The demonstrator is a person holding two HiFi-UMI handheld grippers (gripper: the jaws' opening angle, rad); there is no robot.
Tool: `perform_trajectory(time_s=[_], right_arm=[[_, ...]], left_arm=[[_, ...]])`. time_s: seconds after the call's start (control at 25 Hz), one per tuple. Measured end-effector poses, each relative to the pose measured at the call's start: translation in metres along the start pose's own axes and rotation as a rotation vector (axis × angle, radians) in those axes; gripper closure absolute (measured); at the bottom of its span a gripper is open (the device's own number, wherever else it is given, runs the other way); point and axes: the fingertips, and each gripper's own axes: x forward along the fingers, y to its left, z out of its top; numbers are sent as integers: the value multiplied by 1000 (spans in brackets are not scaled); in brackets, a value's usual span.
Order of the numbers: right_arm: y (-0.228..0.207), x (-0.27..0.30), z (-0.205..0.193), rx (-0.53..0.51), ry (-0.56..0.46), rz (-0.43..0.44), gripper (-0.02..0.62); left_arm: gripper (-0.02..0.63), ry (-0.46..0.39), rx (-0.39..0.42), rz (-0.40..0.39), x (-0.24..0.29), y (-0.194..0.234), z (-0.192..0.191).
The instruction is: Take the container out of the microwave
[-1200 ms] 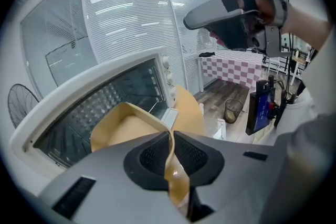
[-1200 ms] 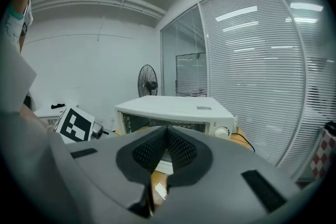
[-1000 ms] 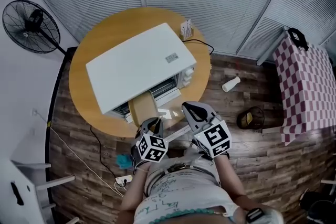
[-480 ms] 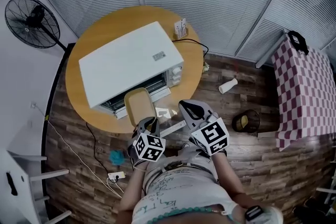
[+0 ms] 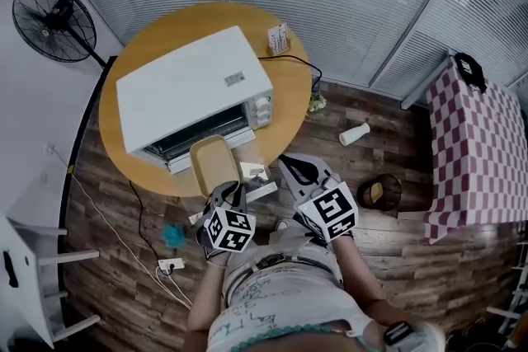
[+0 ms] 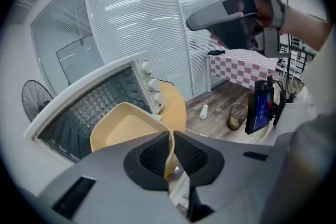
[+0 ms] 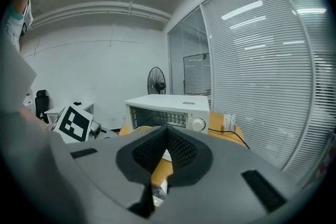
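Tan container [image 5: 213, 163] is gripped by its near rim in the left tool [image 6: 170, 152], pads clamped on the thin wall. It sits just near of the white microwave [image 5: 190, 91] on a round surface [image 5: 293, 86]. Right tool [image 7: 167, 147]: jaws pressed together, empty. Oven cavity mostly hidden from head view.

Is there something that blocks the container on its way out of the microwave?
Nothing visible does. The left gripper is shut on the rim of the container, which lies in front of the open microwave. The right gripper, shut and empty, is off to its right, apart from it.
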Motion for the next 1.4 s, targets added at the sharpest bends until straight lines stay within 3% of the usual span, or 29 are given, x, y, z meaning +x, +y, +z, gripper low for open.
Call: perform_trajectory(time_s=[0.32,0.76,1.4], right_arm=[[9,-9,-1,-17,-31,73,601],[37,-7,4,-15,-60,127,601],[85,15,11,-31,-27,137,601]], left_arm=[[568,19,-75,27,-13,-29,-9],[568,27,-101,36,-33,-39,-24],[568,4,-73,7,-56,-19,-44]])
